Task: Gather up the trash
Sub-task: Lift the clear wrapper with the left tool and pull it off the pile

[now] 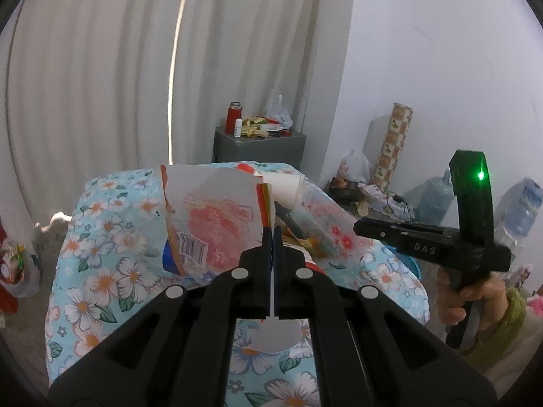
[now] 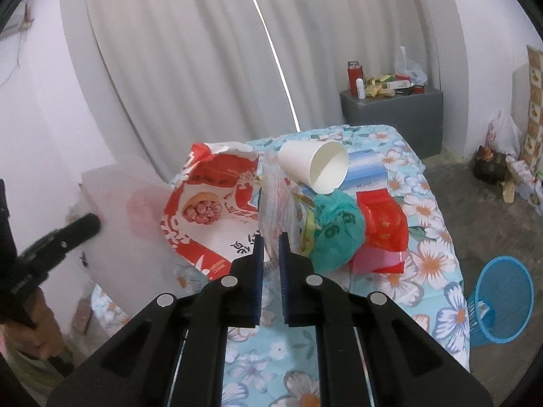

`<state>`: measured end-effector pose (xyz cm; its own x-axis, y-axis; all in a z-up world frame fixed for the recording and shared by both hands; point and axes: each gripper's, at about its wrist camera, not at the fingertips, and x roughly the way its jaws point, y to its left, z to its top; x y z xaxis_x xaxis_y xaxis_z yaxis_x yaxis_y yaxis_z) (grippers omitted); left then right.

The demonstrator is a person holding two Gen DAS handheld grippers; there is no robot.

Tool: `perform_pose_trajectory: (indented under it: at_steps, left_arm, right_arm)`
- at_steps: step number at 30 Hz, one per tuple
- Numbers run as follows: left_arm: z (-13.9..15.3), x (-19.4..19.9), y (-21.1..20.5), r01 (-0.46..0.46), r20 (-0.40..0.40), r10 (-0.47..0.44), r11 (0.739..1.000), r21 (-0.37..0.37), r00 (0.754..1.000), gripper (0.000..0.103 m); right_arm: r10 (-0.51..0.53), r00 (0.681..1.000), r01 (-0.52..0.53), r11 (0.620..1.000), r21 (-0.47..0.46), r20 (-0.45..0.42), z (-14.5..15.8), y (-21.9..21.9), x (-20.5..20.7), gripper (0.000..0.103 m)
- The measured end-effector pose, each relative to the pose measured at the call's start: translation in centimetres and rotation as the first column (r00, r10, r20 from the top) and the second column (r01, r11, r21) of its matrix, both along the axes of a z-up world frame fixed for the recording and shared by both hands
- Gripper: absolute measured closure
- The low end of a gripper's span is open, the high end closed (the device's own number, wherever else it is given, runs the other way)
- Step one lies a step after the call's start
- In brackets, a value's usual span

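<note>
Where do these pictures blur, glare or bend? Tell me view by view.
Left wrist: curtain folds bow outward, black corners, green lamp flares on the right tongs. Right wrist: left tongs smear at the edge; paper cup sharp.

On the table, the paper cup lies tipped atop the wrapper pile; the wastebasket stands right of the table.

Paper cup matt white; wrapper glossy plastic; worktop floral cloth; basket blue plastic mesh; floor rough concrete.
</note>
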<state>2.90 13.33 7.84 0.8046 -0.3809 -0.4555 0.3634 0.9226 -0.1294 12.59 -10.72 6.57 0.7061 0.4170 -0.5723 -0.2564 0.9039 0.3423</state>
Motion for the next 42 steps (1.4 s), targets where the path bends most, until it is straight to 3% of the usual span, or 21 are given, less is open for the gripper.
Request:
perform_pose_trajectory:
  at_steps: [8,12,15,20,23,25,28,33,38,42]
  left_arm:
    - [-1.1,-0.8,-3.5,0.117,-0.072,-0.113,0.992,0.049,0.991,0.103]
    - [-2.8,-0.8,-5.7,0.188,-0.131,-0.182,0.982,0.031,0.974,0.103]
    - [-4.6,-0.2,-6.9,0.234,-0.198,-0.233,0.972,-0.019,0.952,0.103]
    - [-7.8,1.2,-8.2,0.28,-0.293,-0.287,0.958,-0.066,0.912,0.094]
    - [-8.4,1.4,-8.0,0.286,-0.324,-0.297,0.955,-0.083,0.898,0.069]
    - [-7.9,1.1,-7.4,0.29,-0.308,-0.303,0.953,-0.088,0.902,0.053]
    - [-6.5,0.2,-5.7,0.301,-0.25,-0.32,0.947,-0.112,0.914,0.046]
    - [-5.1,0.5,-1.9,0.258,-0.214,-0.292,0.95,-0.173,0.932,0.045]
    - [-5.6,2.8,1.2,0.074,-0.206,-0.088,0.995,-0.071,0.975,0.045]
    - [-7.0,6.1,3.3,0.019,-0.242,-0.04,0.996,-0.089,0.969,0.045]
  right_arm:
    - [0.035,0.999,-0.028,0.975,0.218,-0.031,-0.2,-3.2,-2.0,0.094]
    - [0.024,0.997,0.002,0.946,0.323,-0.077,-1.4,-5.7,-2.9,0.094]
    - [-0.015,0.987,0.084,0.9,0.429,-0.161,-4.1,-8.6,-3.3,0.094]
    - [-0.05,0.949,0.225,0.8,0.557,-0.311,-9.4,-12.1,-2.9,0.094]
    - [-0.064,0.92,0.304,0.738,0.603,-0.386,-12.3,-13.3,-2.7,0.094]
    - [-0.063,0.913,0.326,0.706,0.629,-0.403,-13.2,-13.8,-2.6,0.094]
    - [-0.063,0.911,0.336,0.684,0.648,-0.407,-13.7,-14.4,-2.5,0.094]
    - [-0.051,0.918,0.319,0.686,0.654,-0.393,-13.7,-14.6,-2.6,0.094]
    - [-0.031,0.918,0.307,0.687,0.659,-0.394,-13.8,-14.8,-2.7,0.094]
    - [-0.026,0.919,0.3,0.692,0.656,-0.393,-13.8,-14.5,-2.4,0.094]
